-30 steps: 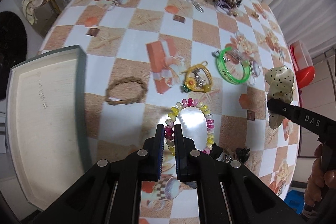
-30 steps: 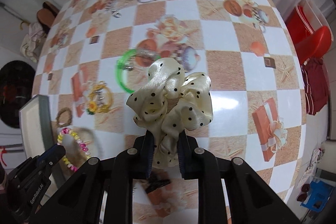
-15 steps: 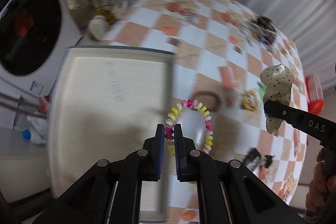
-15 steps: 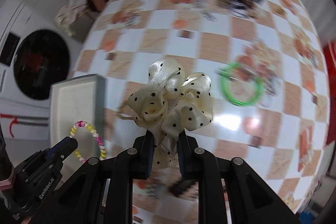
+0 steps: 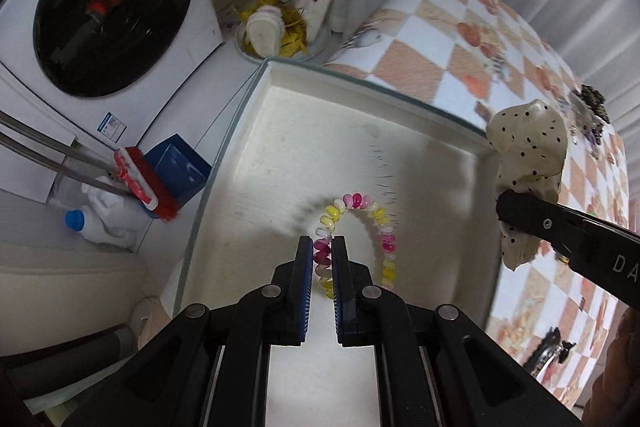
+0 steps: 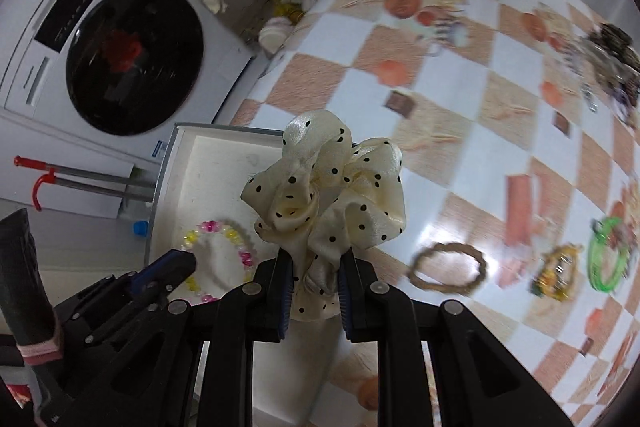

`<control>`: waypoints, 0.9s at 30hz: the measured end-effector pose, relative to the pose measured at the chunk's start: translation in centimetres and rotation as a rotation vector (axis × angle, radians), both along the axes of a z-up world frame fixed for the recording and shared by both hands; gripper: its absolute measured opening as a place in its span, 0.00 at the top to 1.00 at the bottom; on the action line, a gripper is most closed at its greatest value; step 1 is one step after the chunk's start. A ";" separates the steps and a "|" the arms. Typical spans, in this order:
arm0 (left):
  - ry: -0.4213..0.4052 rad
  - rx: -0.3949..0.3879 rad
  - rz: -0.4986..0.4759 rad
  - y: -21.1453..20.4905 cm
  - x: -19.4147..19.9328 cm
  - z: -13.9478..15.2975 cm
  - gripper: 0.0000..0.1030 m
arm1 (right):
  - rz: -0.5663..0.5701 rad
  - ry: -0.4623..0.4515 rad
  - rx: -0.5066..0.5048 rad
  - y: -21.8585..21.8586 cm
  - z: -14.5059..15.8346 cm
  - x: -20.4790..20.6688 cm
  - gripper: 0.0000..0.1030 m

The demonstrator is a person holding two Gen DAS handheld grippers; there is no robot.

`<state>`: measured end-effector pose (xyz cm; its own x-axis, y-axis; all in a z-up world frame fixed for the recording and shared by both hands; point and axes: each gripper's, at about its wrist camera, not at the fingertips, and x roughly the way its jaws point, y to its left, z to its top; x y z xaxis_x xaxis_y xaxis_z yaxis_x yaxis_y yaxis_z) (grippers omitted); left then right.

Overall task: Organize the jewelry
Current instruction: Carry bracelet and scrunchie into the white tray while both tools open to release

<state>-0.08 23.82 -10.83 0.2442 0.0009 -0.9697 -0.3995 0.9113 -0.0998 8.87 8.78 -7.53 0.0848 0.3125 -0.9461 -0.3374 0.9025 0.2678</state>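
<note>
Both grippers (image 5: 322, 247) now over tray (image 5: 256, 107)

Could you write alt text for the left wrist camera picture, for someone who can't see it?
The left gripper, seen from just behind its fingers, is shut on a pink, yellow and white bead bracelet above a shallow white tray. At right, the right gripper holds a cream polka-dot scrunchie at the tray's edge, by a checkered tablecloth.

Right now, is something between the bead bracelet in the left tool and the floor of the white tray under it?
Nothing visible. The bead bracelet hangs from the left tool over a bare part of the white tray; the dotted scrunchie is off by the tray's right wall.
</note>
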 end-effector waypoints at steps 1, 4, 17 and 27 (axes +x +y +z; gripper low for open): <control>0.004 0.003 0.002 0.1 0.1 -0.3 0.86 | 0.005 0.004 -0.005 0.5 -0.4 0.1 0.80; 0.018 0.011 0.001 0.4 0.2 -1.3 0.86 | 0.015 0.024 -0.017 1.6 -1.8 0.6 0.80; 0.071 0.077 -0.020 -0.3 0.3 -3.0 0.86 | 0.031 0.076 -0.075 3.1 -6.3 1.5 0.71; 0.085 0.109 -0.023 -0.9 0.0 -1.7 0.86 | 0.014 0.077 -0.024 2.8 -4.0 1.6 0.35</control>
<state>-0.03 22.94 -12.55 0.1627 0.1030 -0.9813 -0.3810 0.9239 0.0338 10.44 11.55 -11.57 0.0074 0.2899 -0.9570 -0.3295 0.9043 0.2713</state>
